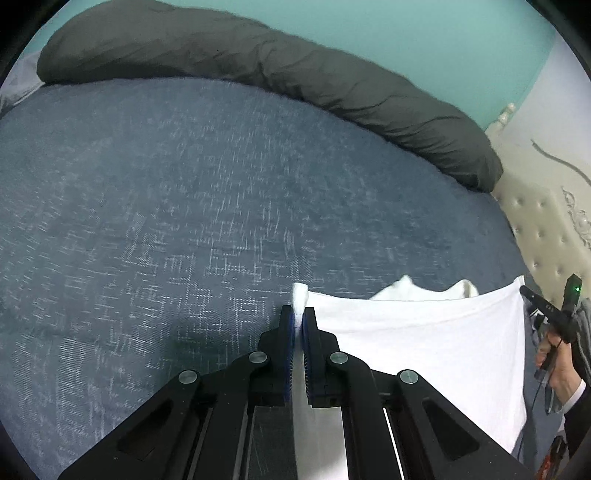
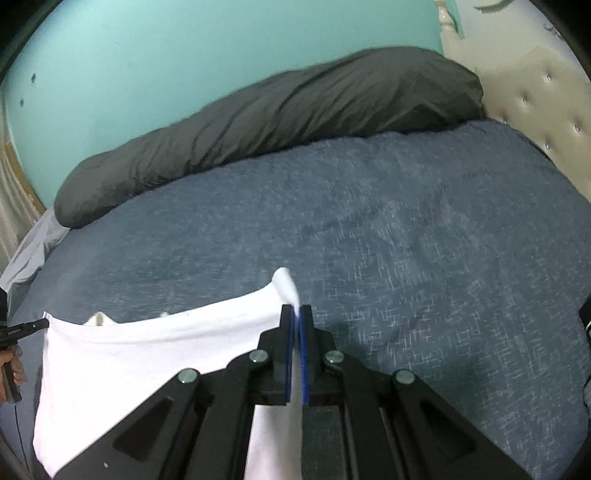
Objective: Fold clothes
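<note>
Your bed [image 1: 184,192] fills both views, covered in a blue woven spread. In the left wrist view, a long dark grey pillow [image 1: 258,70] runs from the upper left down to the right along the teal wall [image 1: 406,29], and a cream tufted headboard [image 1: 543,229] stands at the right edge. The spread lies bare across the left and centre of that frame. At lower centre your left tongs [image 1: 298,317] are clenched on one corner of the white garment [image 1: 424,339], which hangs stretched toward the lower right, where your right hand [image 1: 557,365] shows. In the right wrist view, the garment spans the lower left, and your right tongs [image 2: 297,315] are clenched on its other corner.
</note>
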`<state>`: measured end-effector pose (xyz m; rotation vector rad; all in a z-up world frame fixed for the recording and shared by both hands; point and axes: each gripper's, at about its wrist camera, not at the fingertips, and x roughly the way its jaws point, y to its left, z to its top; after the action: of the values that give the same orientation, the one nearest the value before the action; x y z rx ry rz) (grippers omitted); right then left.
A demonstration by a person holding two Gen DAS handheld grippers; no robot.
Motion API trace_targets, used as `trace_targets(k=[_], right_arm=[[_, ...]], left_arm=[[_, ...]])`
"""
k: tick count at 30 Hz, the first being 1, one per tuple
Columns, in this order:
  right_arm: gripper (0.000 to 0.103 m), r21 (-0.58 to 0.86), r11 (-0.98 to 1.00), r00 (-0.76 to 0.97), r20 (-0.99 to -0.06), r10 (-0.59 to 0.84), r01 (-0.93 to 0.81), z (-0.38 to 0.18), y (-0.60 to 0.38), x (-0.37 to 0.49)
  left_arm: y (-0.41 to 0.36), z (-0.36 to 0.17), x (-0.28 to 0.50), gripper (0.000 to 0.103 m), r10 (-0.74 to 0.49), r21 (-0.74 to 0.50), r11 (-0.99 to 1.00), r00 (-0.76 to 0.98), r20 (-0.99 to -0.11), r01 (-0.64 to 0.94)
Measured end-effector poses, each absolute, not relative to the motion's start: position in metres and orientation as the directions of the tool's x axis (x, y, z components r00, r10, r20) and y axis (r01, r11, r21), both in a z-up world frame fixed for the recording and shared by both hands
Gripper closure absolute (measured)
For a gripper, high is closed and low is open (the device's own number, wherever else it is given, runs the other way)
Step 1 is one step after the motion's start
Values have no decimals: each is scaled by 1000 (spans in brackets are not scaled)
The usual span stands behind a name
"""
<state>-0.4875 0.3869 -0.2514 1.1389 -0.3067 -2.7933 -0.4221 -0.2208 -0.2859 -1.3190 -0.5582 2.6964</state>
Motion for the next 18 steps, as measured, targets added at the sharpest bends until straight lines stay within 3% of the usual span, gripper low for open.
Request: trace_targets(k=[7,13,18], right_arm=[[101,211,-977,-611,-779,-141,-44,-297,386,-509],[98,303,-952,-569,-792,-221,-51,-307,396,-515],[94,356,-930,-558,-792,-246,-95,-300,407,-511]], left_arm=[[-213,-313,-438,98,213,-331,-937,-567,-796,113],[-212,-316,-439,97,216,-340,-932,-556,-802,127],[-221,-303,-426,87,218,-369,-916,-576,-788,159]])
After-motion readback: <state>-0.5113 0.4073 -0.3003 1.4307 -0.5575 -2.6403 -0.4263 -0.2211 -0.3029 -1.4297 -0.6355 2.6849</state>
